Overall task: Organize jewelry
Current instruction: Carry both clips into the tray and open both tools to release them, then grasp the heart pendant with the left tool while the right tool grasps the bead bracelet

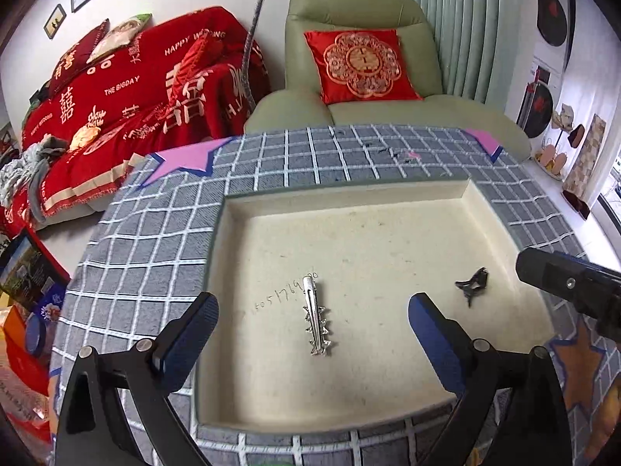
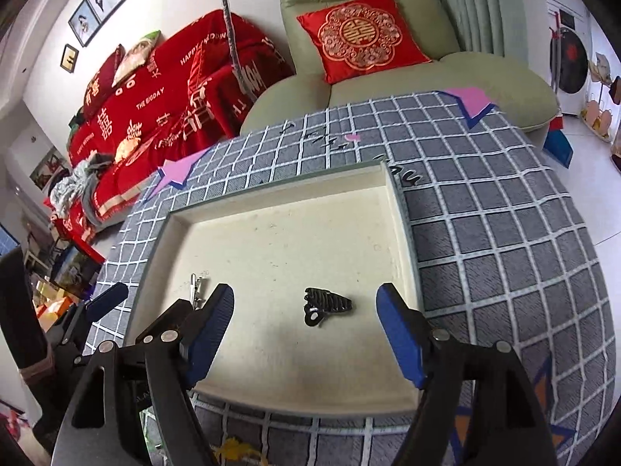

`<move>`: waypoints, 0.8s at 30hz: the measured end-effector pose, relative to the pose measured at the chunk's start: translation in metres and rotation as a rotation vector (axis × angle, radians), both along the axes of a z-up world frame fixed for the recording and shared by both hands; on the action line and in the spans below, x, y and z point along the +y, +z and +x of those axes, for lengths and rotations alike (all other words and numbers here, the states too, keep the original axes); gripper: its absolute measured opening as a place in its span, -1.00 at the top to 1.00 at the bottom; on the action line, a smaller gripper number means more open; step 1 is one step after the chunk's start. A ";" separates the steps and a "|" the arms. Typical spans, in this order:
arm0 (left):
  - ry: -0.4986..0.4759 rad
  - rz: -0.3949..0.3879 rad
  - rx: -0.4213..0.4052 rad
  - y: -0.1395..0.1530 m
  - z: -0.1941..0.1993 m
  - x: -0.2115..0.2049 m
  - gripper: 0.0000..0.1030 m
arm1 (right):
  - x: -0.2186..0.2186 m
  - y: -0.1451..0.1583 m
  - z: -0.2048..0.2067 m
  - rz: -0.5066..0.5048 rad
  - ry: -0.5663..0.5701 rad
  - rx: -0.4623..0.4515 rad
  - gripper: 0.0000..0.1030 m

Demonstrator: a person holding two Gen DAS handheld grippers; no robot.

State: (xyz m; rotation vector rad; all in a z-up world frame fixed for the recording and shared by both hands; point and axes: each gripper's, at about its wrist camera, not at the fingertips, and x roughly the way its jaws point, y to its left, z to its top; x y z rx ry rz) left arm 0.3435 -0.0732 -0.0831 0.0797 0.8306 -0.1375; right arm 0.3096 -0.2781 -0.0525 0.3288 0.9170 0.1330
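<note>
Tray (image 1: 446, 404), cream-lined and shallow, sits on the checked cloth (image 1: 136, 256) of the bench, with a silver clip (image 1: 317, 318) and a black clip (image 1: 473, 284) lying apart on its floor. Left claw (image 1: 312, 328) is spread wide and holds nothing, the silver clip lying between its fingers in the left view. Right claw (image 2: 304, 324) is likewise spread and holds nothing, the black clip (image 2: 328, 305) between its fingers; silver clip (image 2: 196, 285) lies to their left.
</note>
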 end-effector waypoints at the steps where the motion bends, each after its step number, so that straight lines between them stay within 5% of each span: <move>1: 0.002 -0.004 -0.009 0.004 -0.004 0.002 -1.00 | -0.002 0.003 -0.005 0.012 -0.007 -0.002 -0.58; 11: -0.003 -0.020 -0.019 0.026 -0.079 0.044 -1.00 | -0.013 0.017 -0.063 0.047 -0.018 0.005 -0.76; 24: 0.085 -0.056 0.095 -0.014 -0.156 0.100 -1.00 | -0.011 0.004 -0.148 0.037 -0.013 0.076 -0.76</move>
